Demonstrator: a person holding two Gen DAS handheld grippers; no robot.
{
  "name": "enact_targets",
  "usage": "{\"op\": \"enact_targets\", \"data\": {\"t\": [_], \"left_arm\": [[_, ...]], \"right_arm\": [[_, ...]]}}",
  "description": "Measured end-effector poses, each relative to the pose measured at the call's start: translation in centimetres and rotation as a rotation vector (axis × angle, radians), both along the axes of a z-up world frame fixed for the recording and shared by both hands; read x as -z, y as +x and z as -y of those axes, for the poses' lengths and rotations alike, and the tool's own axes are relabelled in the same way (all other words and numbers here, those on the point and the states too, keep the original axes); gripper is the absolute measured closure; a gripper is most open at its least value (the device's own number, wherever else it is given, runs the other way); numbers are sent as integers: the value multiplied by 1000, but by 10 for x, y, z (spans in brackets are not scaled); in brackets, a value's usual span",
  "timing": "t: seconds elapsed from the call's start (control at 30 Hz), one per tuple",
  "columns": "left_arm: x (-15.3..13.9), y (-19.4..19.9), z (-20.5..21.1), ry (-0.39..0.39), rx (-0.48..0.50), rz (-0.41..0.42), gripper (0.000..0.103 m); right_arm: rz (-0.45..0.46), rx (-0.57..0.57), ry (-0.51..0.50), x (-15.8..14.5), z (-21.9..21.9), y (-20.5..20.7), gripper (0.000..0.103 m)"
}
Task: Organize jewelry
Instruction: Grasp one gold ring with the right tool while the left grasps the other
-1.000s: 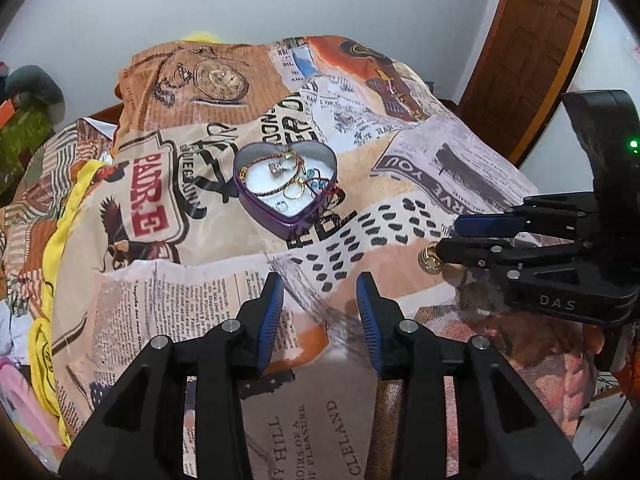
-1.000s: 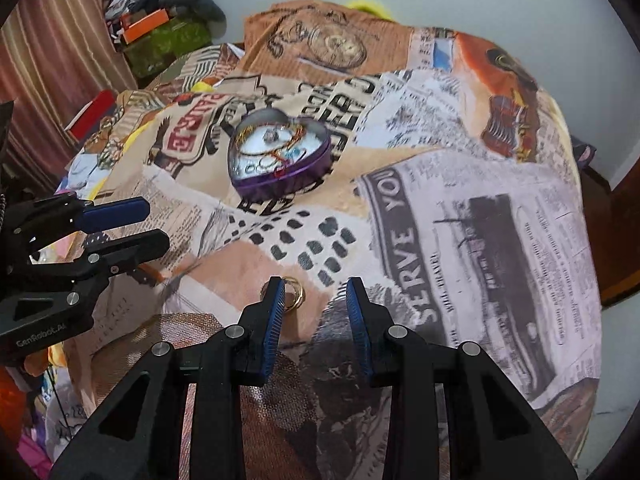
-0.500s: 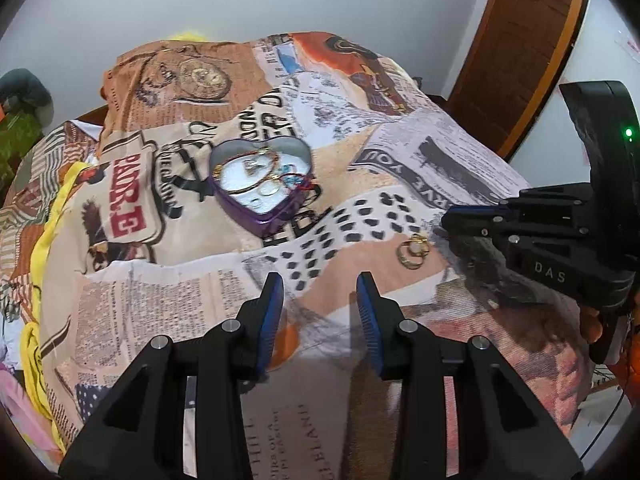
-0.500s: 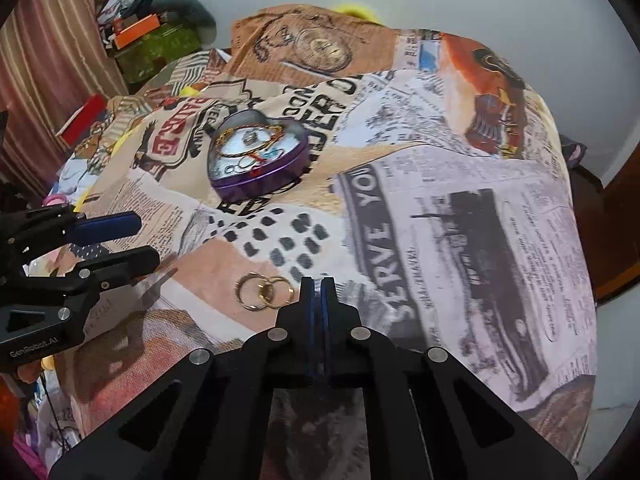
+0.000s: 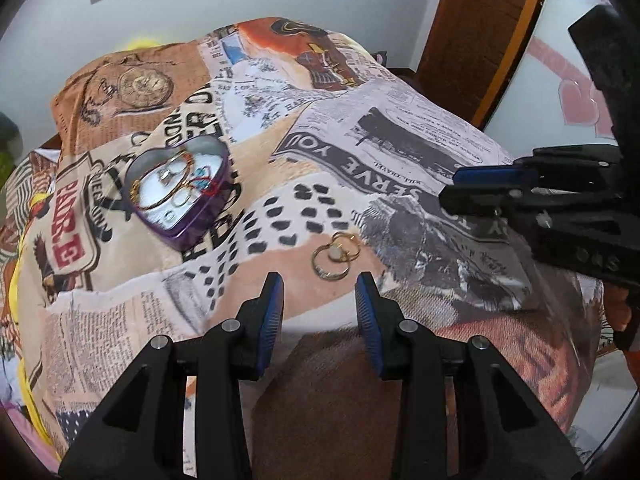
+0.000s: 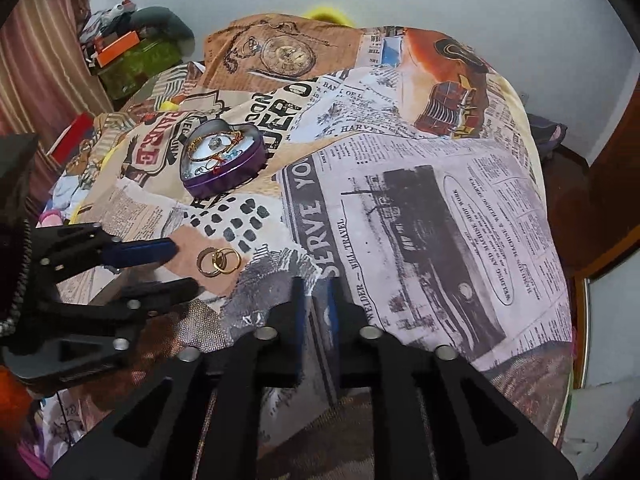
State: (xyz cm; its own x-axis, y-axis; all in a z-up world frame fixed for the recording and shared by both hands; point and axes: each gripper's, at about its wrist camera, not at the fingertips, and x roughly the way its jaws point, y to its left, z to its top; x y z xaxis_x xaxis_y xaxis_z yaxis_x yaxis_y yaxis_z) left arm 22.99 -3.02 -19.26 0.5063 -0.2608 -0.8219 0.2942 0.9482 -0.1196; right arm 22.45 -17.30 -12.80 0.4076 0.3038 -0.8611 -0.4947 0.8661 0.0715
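So the gold rings point(image 5: 335, 255) are lying loose on the bed point(image 5: 400, 152), on the newspaper-print cover, on a peach patch just below some black blotches. Looks like 2 or 3 hoops overlapping, can't tell exactly how many.

Left tongs point(image 5: 319, 306) are spread wide, hovering just short of the rings and holding nothing. In the right wrist view the same rings point(image 6: 218, 262) sit right off their blue-padded tips point(image 6: 160, 249).

Right tongs point(image 6: 313, 309) are nearly pressed together, only a thin gap between the pads, nothing pinched in there. They sit off to the right of the rings, not touching them.

The purple heart-shaped tin point(image 5: 182, 196) is farther back on the bed, lid off, well apart from the rings. Inside there's a tangle of gold chain, a few rings and something red and blue on a white lining.

Brown door point(image 5: 480, 36) at the back right.
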Motion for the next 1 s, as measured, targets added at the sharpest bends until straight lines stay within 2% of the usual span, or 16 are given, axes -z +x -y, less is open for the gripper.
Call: {"op": "enact_targets", "data": {"t": [0.03, 0.1, 0.47, 0.7, 0.8, 0.97, 1.0], "left_arm": [[1, 1, 1, 2, 1, 2, 66], [3, 4, 4, 5, 0, 7, 66], [0, -17, -28, 7, -57, 17, 66], [5, -20, -51, -29, -96, 4, 66], [6, -20, -50, -28, -93, 10, 66], [5, -18, -43, -32, -70, 14, 66], [4, -18, -40, -31, -65, 14, 66]], "right_arm": [[8, 0, 3, -1, 0, -1, 76], [23, -2, 9, -3, 0, -4, 73], [-32, -111, 51, 8, -42, -3, 73], [-100, -116, 47, 28, -58, 6, 73], [-101, -124, 39, 29, -59, 6, 85], [-92, -126, 41, 27, -57, 4, 86], [-86, -121, 44, 25, -56, 3, 90]]}}
